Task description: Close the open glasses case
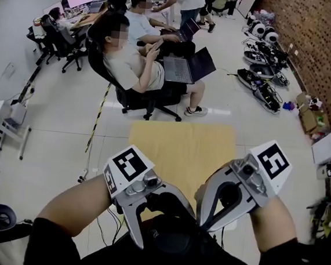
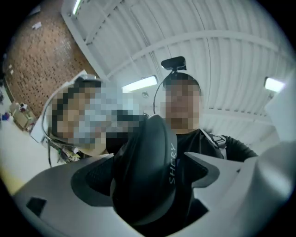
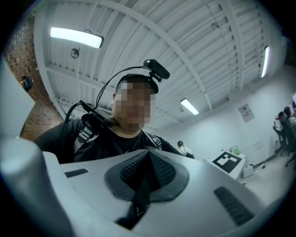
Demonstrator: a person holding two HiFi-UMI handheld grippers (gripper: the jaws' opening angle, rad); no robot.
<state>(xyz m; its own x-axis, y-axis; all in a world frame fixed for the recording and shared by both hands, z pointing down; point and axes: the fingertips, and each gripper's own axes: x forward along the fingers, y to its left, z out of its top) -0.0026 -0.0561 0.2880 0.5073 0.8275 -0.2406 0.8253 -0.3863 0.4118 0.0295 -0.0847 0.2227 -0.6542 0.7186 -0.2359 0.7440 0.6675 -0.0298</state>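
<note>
Dark oval hard-shell glasses case (image 2: 147,155) is clamped upright in the jaws of the left gripper (image 2: 148,176), held near the chest, above the tan counter (image 1: 181,151). Right gripper (image 3: 147,175): jaws clenched together, nothing held. No gap is seen between the shells; closing is judged done, set-down left.

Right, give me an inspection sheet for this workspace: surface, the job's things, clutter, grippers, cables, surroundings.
Surface: tan tabletop, bare in the head view.
Job's things: black glasses case, held off the table near the person's chest; whether it is fully closed cannot be told.
Clutter: nothing seen on the table.
Grippers: left gripper clamped on the case; right gripper jaws together, and a thin dark strip between them cannot be identified.
Cables: loose cables on the floor below the left gripper.
Surroundings: seated people, equipment along a brick wall.
</note>
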